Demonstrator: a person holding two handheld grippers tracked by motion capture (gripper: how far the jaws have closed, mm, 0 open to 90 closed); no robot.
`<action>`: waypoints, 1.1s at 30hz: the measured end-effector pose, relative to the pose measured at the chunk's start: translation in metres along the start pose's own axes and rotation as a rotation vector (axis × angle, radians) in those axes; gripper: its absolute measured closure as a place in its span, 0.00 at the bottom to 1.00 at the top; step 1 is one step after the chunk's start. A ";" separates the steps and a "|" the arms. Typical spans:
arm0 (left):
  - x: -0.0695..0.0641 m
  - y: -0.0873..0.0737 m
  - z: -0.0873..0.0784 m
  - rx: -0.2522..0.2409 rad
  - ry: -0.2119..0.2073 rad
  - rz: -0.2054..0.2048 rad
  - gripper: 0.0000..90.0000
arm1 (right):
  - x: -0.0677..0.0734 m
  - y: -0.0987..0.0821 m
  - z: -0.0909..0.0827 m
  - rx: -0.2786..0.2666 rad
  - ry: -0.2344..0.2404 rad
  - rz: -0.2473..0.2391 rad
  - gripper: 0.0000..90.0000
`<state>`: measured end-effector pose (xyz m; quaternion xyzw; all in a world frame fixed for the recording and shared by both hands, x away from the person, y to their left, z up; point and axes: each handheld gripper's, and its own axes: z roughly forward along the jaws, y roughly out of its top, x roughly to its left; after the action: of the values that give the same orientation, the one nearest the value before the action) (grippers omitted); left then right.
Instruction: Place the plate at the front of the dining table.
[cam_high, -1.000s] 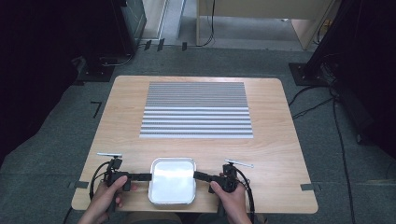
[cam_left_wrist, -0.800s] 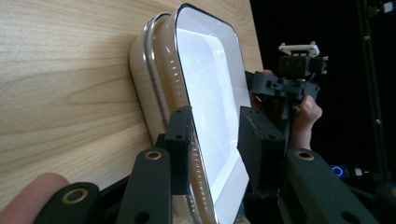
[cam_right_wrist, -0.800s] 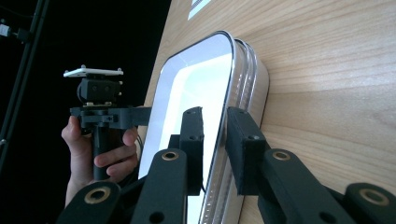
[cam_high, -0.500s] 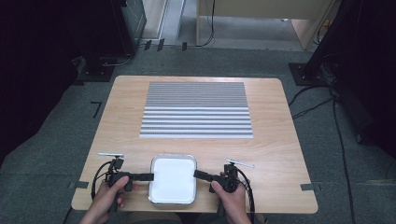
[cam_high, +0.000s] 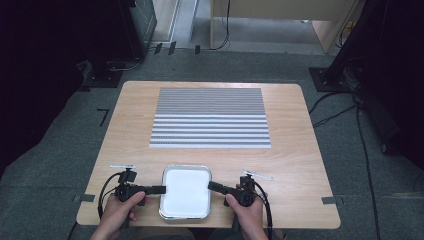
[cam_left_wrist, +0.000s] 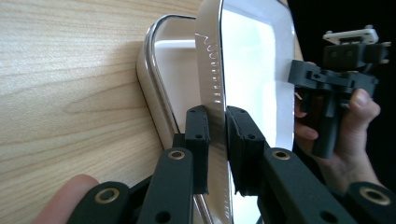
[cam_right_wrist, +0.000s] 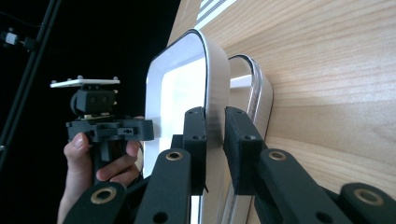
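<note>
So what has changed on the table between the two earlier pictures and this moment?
The left gripper has just been closing its jaws on the left rim of the white rectangular tray with the shiny metal rim, and it now pinches that rim. The right gripper grips the opposite rim as before. Both hands, the tray's place at the near edge and the grey striped mat look unchanged.

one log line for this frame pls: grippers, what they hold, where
left gripper: jaws just closing on rim of white lid | right gripper: shut on opposite rim | lid above shiny metal tray | near edge, wooden table
</note>
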<state>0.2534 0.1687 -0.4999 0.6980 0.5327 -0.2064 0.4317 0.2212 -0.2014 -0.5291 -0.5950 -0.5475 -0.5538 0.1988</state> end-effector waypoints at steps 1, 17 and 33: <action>-0.001 0.000 0.000 -0.005 0.003 0.002 0.89 | 0.001 0.000 0.000 -0.003 -0.005 -0.008 0.90; -0.013 -0.002 0.004 -0.045 0.048 0.036 0.92 | 0.014 0.000 -0.006 -0.063 -0.081 -0.122 0.92; -0.024 0.000 0.000 -0.080 0.047 0.065 0.92 | 0.031 0.004 -0.010 -0.094 -0.155 -0.210 0.95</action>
<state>0.2453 0.1549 -0.4818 0.7019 0.5276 -0.1542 0.4531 0.2133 -0.1977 -0.4972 -0.5841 -0.5938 -0.5491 0.0688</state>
